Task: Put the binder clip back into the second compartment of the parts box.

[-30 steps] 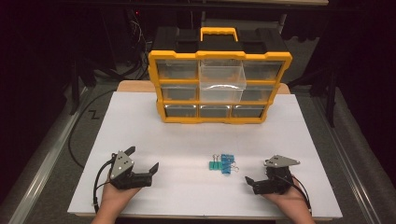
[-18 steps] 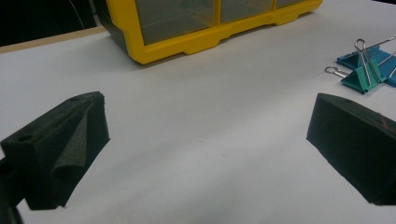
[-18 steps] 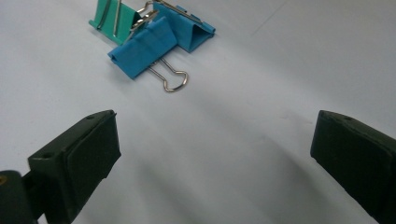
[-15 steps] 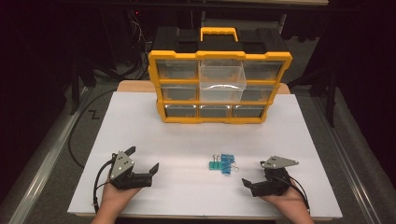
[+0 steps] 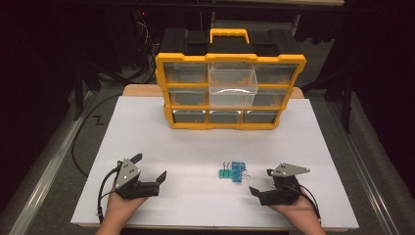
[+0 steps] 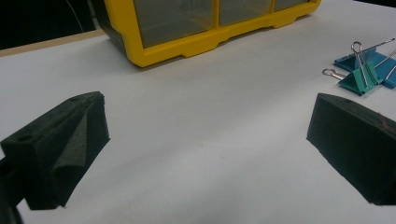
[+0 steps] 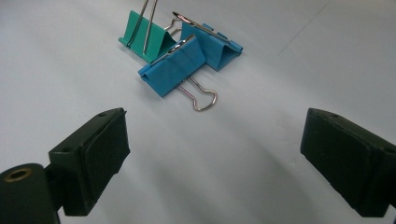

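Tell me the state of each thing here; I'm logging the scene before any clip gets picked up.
Left gripper: open, empty, resting on the table.
Right gripper: open, empty, jaws just been closing slightly, aimed at the clips.
Binder clips: three, one teal and two blue, lying bunched together on the white table, untouched.
Organizer: upright, handle on top.
Middle clear drawer: pulled out, looks empty.
Other drawers: shut.

A white flat counter (image 5: pixel 161 142) is seen mid-frame; a yellow-and-black plastic drawer organiser (image 5: pixel 230 78) and teal and blue metal-handled binder clips (image 5: pixel 233 171) are carried.
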A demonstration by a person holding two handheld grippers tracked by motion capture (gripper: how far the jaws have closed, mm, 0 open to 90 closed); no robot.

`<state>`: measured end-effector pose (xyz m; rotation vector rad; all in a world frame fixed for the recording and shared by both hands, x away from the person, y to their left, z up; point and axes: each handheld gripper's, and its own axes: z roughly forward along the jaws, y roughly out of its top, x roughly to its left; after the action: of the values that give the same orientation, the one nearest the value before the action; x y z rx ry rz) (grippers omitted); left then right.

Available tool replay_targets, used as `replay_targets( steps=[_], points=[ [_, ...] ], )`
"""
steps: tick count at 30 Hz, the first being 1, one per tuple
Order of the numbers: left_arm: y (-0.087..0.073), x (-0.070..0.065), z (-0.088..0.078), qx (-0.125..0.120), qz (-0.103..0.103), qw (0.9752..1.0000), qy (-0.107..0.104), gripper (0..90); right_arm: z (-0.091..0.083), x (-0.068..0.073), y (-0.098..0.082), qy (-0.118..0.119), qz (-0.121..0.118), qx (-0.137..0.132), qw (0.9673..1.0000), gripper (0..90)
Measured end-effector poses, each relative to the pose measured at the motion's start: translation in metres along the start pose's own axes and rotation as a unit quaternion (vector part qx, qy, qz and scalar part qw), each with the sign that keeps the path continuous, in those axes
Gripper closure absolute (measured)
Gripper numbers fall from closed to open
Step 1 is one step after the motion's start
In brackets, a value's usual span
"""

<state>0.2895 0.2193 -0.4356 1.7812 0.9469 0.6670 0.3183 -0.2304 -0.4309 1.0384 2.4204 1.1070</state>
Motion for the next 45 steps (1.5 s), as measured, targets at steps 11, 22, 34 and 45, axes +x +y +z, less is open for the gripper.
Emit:
replay_targets(
  steps=[11,22,34,45],
  points=[
    [0.000,0.000,0.000,0.000,0.000,1.0000,-0.001,0.2,0.004,0.006,0.005,0.013,0.000,-0.006,0.9999,14.9],
    [0.000,0.000,0.000,-0.001,0.001,1.0000,-0.003,0.2,0.007,0.010,0.010,0.022,0.002,-0.011,0.9997,18.1],
    [0.000,0.000,0.000,-0.004,-0.002,1.0000,-0.003,0.2,0.012,0.010,0.039,0.039,0.025,-0.023,0.9987,32.4],
    [-0.001,0.000,0.000,-0.006,-0.003,1.0000,-0.005,0.2,0.019,0.015,0.037,0.030,0.042,-0.035,0.9981,48.8]
  ],
)
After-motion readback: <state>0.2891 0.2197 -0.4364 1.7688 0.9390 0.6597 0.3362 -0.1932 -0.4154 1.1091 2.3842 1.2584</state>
